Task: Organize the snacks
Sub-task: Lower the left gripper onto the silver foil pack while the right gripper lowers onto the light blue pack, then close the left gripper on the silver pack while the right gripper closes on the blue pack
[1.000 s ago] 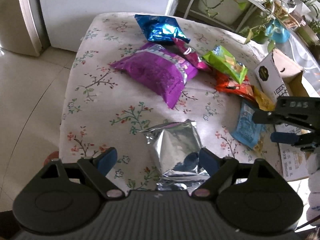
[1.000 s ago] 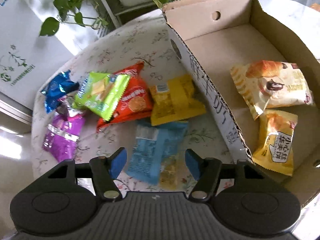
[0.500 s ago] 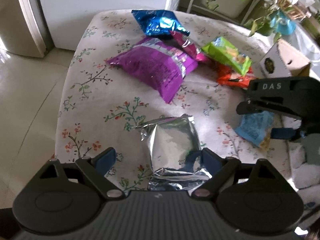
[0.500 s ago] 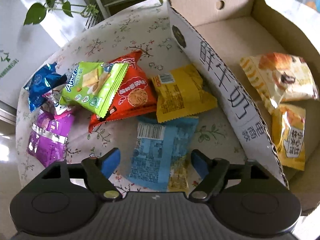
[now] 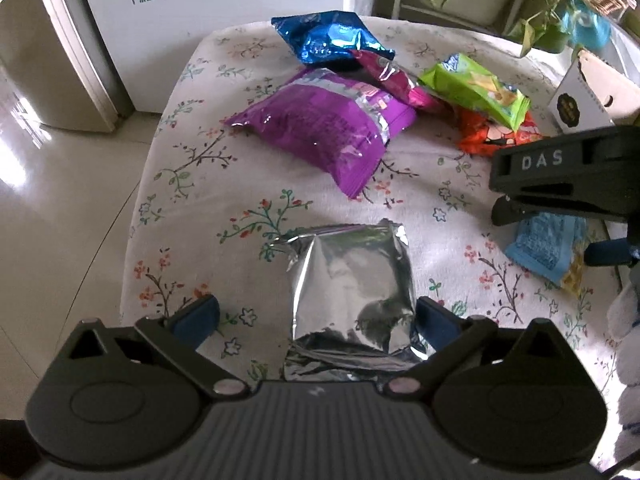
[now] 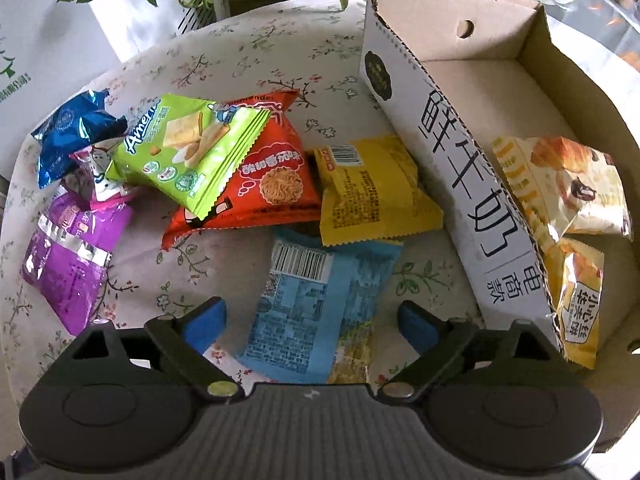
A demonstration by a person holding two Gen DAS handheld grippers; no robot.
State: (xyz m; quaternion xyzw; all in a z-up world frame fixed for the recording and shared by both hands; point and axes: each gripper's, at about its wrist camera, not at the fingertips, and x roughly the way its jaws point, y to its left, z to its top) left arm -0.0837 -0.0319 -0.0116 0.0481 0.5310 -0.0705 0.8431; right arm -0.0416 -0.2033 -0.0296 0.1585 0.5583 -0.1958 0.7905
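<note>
My left gripper [image 5: 316, 318] points down over a silver packet [image 5: 352, 280] on the floral tablecloth [image 5: 200, 184]. Its jaws are opening, the packet lies between them near the right pad, and neither pad presses it. My right gripper [image 6: 312, 320] hangs over a light blue packet [image 6: 312, 304], jaws opening and well apart from it. Behind it lie yellow [image 6: 372, 192], orange-red [image 6: 272, 188], green [image 6: 188, 152], purple [image 6: 68, 256] and dark blue [image 6: 68, 132] packets. At the right, a cardboard box [image 6: 452, 152] holds two yellow pastry packets [image 6: 568, 184].
The table's left edge drops to a tiled floor [image 5: 60, 200]. A white appliance [image 5: 200, 20] stands behind the table and potted plants [image 5: 552, 20] at the back right. One black finger [image 5: 552, 168] of the right gripper reaches in above the blue packet in the left wrist view.
Both grippers' jaws have widened and both have sunk closer to the table. In the left wrist view the right gripper has come further in over the light blue packet.
</note>
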